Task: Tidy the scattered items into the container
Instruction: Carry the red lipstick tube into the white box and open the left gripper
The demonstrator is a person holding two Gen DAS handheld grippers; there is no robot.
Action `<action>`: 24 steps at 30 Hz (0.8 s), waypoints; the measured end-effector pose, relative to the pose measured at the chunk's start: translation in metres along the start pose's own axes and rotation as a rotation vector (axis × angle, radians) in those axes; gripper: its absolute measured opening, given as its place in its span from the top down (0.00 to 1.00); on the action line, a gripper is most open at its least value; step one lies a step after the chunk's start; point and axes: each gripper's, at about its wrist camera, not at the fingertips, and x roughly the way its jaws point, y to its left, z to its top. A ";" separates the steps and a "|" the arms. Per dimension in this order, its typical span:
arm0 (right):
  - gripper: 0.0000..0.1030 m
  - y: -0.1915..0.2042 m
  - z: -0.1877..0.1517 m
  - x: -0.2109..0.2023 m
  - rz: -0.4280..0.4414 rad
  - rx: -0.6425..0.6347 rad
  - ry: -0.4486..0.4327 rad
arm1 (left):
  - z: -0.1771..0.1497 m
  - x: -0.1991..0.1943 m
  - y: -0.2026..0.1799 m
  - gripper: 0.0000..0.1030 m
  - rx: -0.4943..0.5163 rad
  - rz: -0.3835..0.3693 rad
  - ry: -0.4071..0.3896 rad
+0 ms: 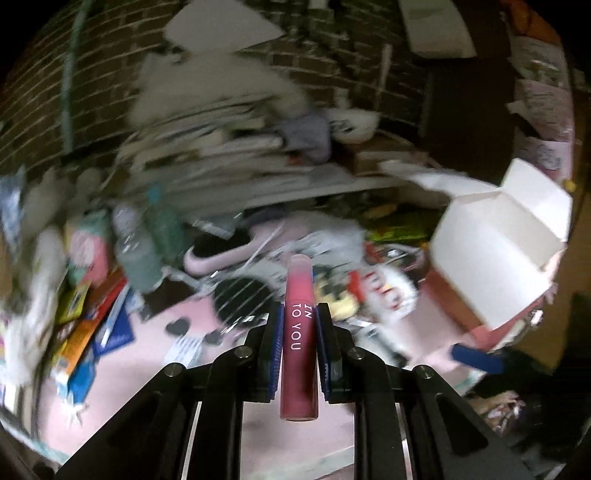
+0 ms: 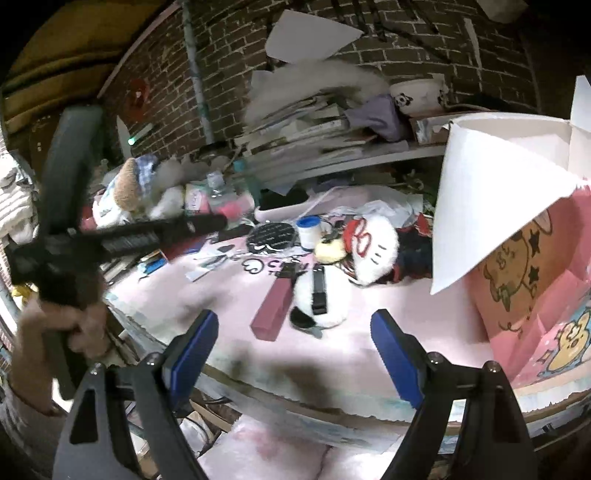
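Lip tint grabbed, box next

Our left gripper [image 1: 298, 321] pinches the lip tint [image 1: 298, 343] tight; right gripper [image 2: 295, 347] gapes empty. We'd carry level to the box [image 1: 495, 243].

We face a dark brick wall [image 2: 388, 33] with pale mortar lines. A grey-green pipe [image 2: 195, 70] runs vertically down it. White paper sheets [image 2: 306, 35] are fixed to the bricks. Below, a white shelf [image 2: 369, 157] carries stacked books [image 2: 306, 129]. The desk [image 2: 388, 306] has a pink covering. We note dim lighting; the left wrist view is blurred.
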 end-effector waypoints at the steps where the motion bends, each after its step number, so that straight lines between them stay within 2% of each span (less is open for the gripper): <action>1: 0.20 -0.001 0.000 0.001 -0.011 0.005 0.001 | 0.007 -0.002 -0.005 0.89 0.012 -0.024 0.000; 5: 0.20 -0.007 0.000 0.003 -0.025 0.022 0.003 | 0.036 -0.011 -0.028 0.89 0.057 -0.165 -0.012; 11: 0.20 -0.012 -0.005 0.002 -0.013 0.038 0.013 | 0.075 -0.010 -0.077 0.89 0.197 -0.293 0.012; 16: 0.20 -0.012 -0.012 0.000 0.002 0.045 0.020 | 0.095 0.013 -0.132 0.89 0.322 -0.417 0.122; 24: 0.20 -0.014 -0.020 -0.003 0.027 0.064 0.030 | 0.102 0.059 -0.209 0.89 0.458 -0.536 0.330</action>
